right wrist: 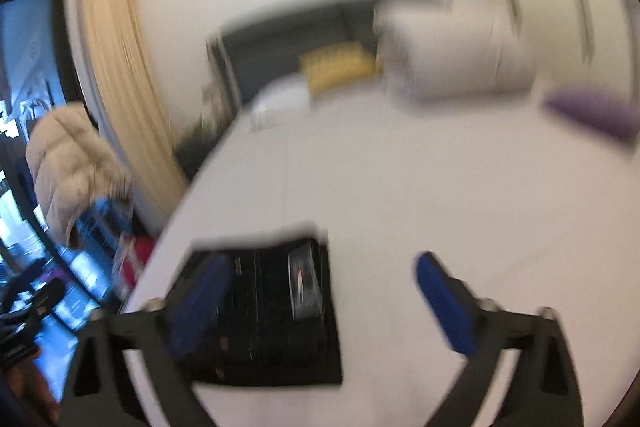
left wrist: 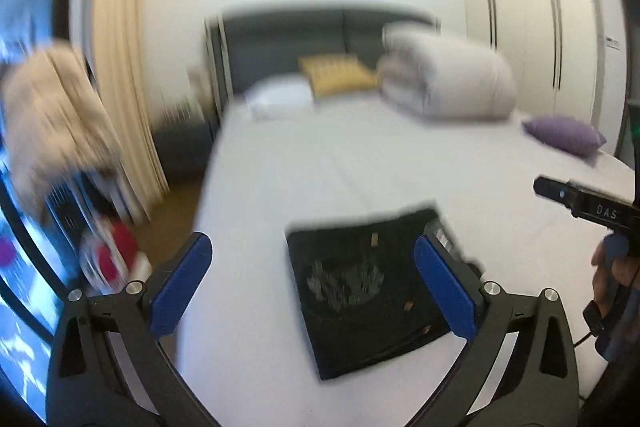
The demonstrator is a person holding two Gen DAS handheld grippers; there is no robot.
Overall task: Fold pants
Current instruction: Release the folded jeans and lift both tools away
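The black pants (left wrist: 368, 299) lie folded into a flat rectangle on the white bed (left wrist: 320, 163); a pale worn patch and small tan tags show on top. My left gripper (left wrist: 316, 275) is open and empty, held above the bed with its right finger over the pants' right edge. The right gripper (left wrist: 560, 195) shows at the right edge of this view, held in a hand. In the right wrist view the pants (right wrist: 272, 319) lie low and left, and my right gripper (right wrist: 320, 299) is open and empty above them. Both views are blurred by motion.
At the head of the bed are a white pillow (left wrist: 280, 95), a yellow cushion (left wrist: 336, 73), a rolled white duvet (left wrist: 448, 79) and a purple cushion (left wrist: 564, 135). A beige curtain (left wrist: 120, 67), a beige coat (left wrist: 52, 115) and a red object (left wrist: 116, 255) are on the left. Wardrobe doors (left wrist: 520, 7) stand behind.
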